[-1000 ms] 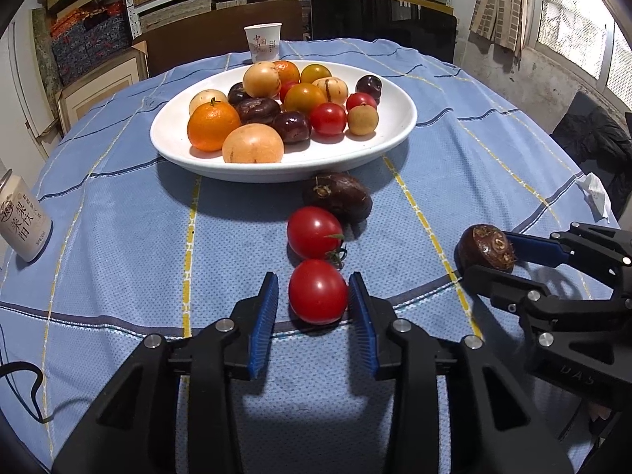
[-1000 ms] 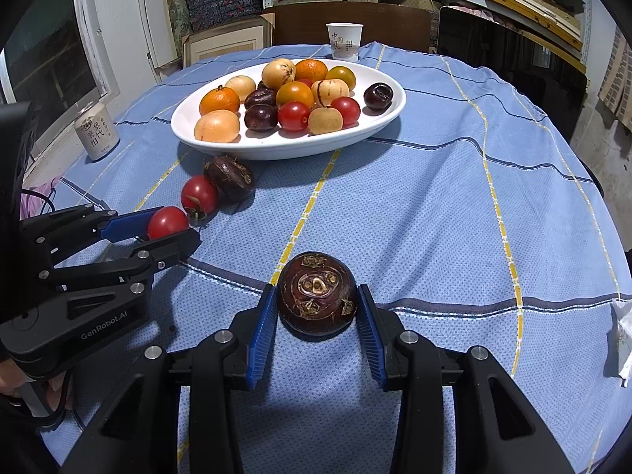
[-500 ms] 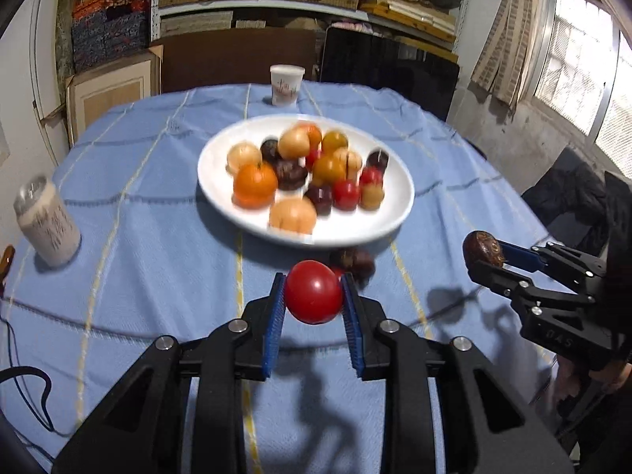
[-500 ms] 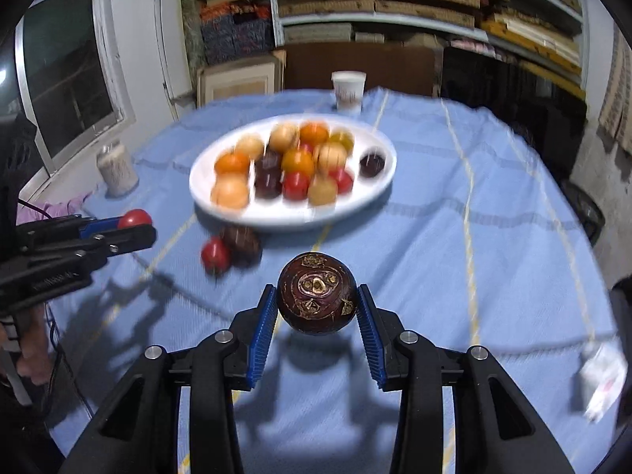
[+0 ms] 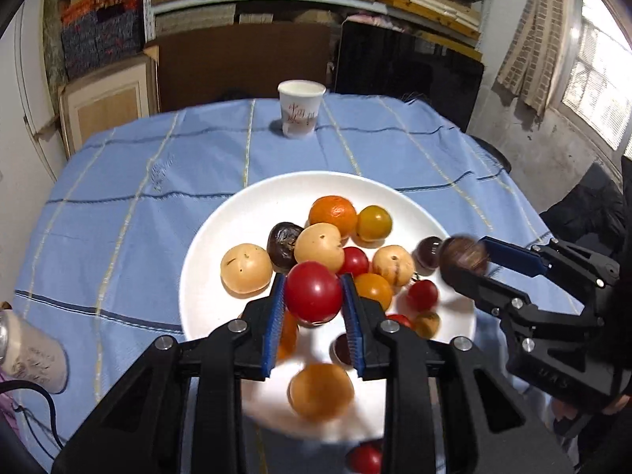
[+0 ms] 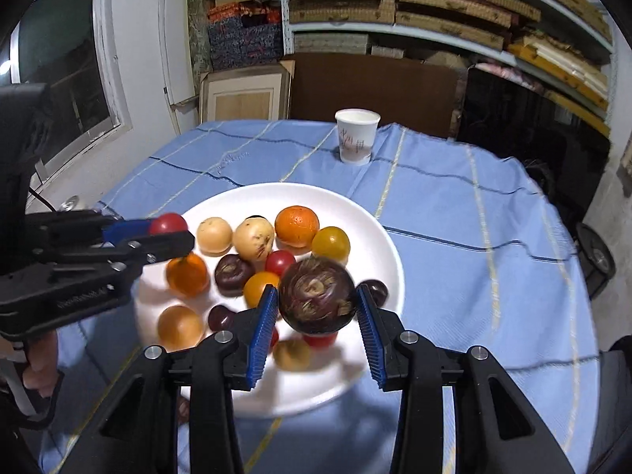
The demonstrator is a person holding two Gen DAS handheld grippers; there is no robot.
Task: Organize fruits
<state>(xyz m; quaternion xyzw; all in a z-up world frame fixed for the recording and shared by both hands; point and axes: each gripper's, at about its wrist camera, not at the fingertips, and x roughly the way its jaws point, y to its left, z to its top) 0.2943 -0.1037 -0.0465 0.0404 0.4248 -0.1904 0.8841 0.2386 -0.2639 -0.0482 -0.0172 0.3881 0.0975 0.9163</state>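
My left gripper point(image 5: 314, 304) is shut on a red tomato point(image 5: 313, 292) and holds it in the air over the near side of the white plate point(image 5: 221, 245). The plate carries several fruits: oranges, pale round ones, dark brown ones and small tomatoes. My right gripper point(image 6: 316, 308) is shut on a dark brown round fruit point(image 6: 316, 296), also above the plate point(image 6: 367, 237), over its near right part. In the left wrist view the right gripper point(image 5: 464, 260) comes in from the right. In the right wrist view the left gripper point(image 6: 170, 233) reaches in from the left with its tomato point(image 6: 168, 223).
A paper cup point(image 5: 301, 108) stands on the blue checked cloth beyond the plate. A drink can point(image 5: 27, 349) sits at the table's left edge. One red tomato point(image 5: 365, 458) lies on the cloth just before the plate. A hand point(image 6: 39, 359) grips the left tool. Shelves and boards stand behind.
Both grippers closed on their fruits, lifted them off the cloth and carried them forward; they now hang over the plate instead of in front of it.
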